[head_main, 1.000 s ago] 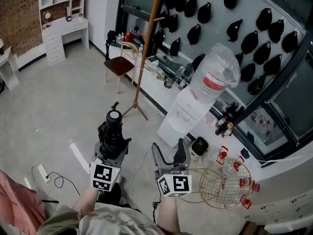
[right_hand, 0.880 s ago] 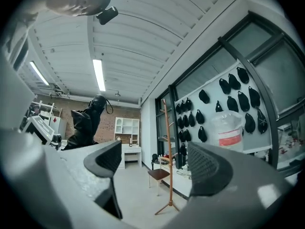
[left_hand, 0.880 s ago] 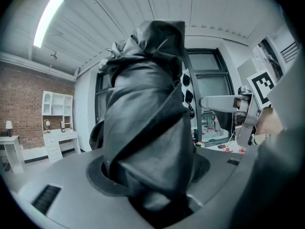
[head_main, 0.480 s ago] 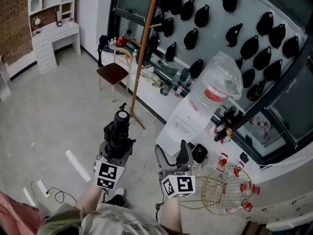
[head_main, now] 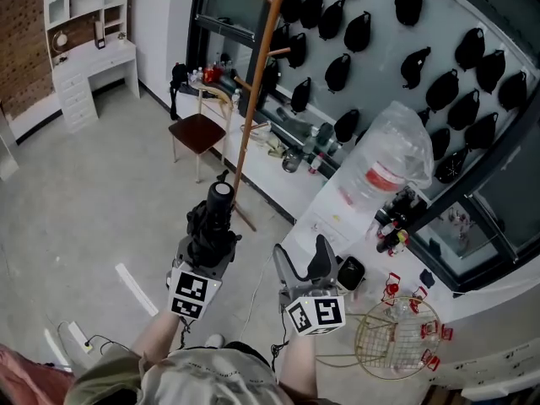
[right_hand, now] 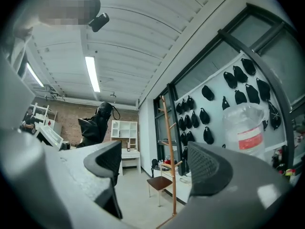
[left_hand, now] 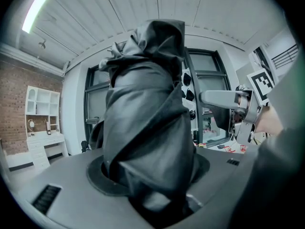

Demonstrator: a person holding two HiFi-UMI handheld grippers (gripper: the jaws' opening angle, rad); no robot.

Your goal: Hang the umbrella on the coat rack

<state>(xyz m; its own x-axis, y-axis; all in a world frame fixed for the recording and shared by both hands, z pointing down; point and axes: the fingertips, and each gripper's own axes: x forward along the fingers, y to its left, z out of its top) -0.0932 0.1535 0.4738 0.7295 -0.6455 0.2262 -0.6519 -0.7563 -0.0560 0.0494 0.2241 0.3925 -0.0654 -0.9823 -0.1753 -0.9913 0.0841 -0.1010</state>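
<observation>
Our left gripper (head_main: 205, 258) pinches the folded black umbrella (head_main: 216, 213) low on its bundle, so that the fabric rises out from between the jaws and fills most of the left gripper view, with the round end cap at the far end, away from us. Just to the right of it, our right gripper (head_main: 302, 264) has its jaws spread with nothing between them; through that gap, in the right gripper view, we see only the floor and the room beyond. The two grippers are side by side, near each other but apart. Ahead of the left gripper, just past the umbrella's far end, stands the wooden coat rack (head_main: 257, 83), its pole upright with short pegs angling off it; the umbrella does not touch it. Beyond the rack's foot and a little to the left of the left gripper's line we see a brown chair (head_main: 196, 133). To the right of the right gripper is a water dispenser (head_main: 388, 163) with a wrapped bottle on top, and closer to us on that side a round wire basket (head_main: 396, 340).
</observation>
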